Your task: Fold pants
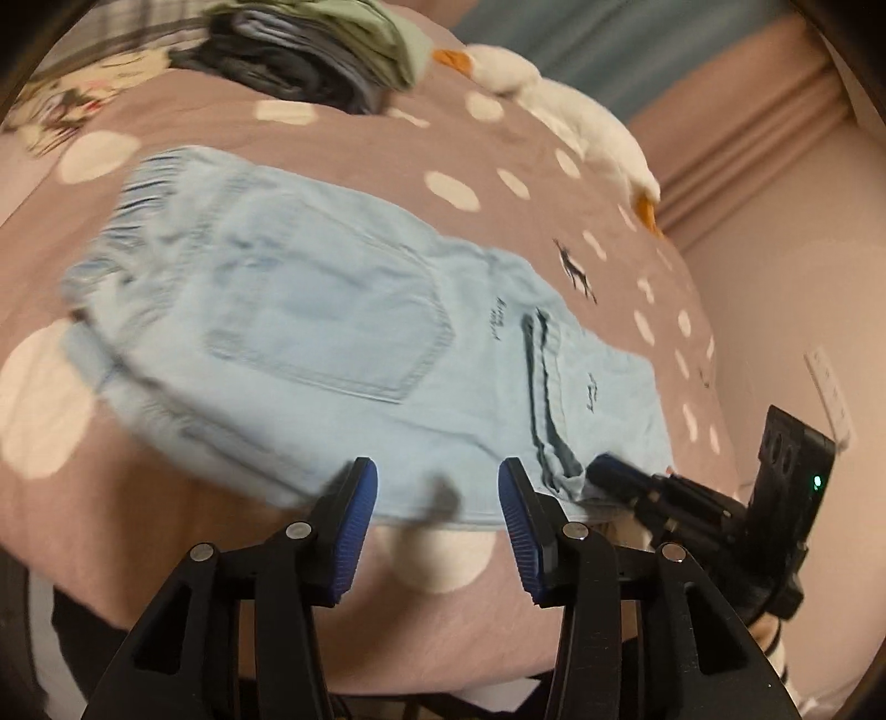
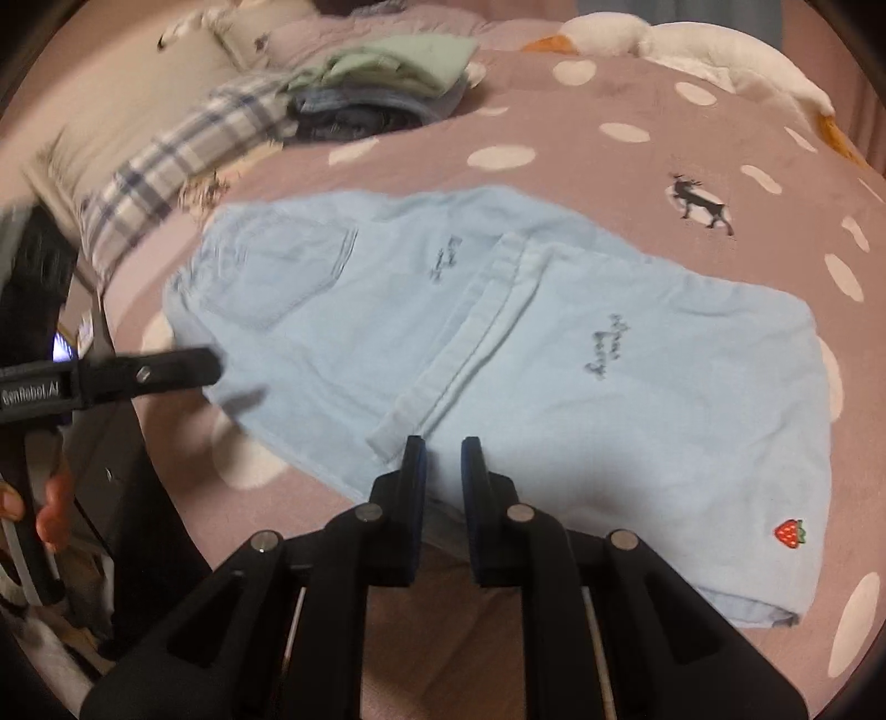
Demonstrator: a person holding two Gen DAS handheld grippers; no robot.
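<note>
Left gripper [image 1: 437, 515] spread, right gripper [image 2: 443, 471] nearly closed, empty, at pants [image 2: 554, 354] near edge; folded once, more folds left.

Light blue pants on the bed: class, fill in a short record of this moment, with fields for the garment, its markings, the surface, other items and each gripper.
garment: light blue pants, lying folded on the bed
markings: strawberry patch near one corner; script embroidery
surface: pink spotted bedspread
other items: stack of folded clothes; white plush goose
left gripper: open, at the pants' near edge
right gripper: slightly open, holding nothing
</note>
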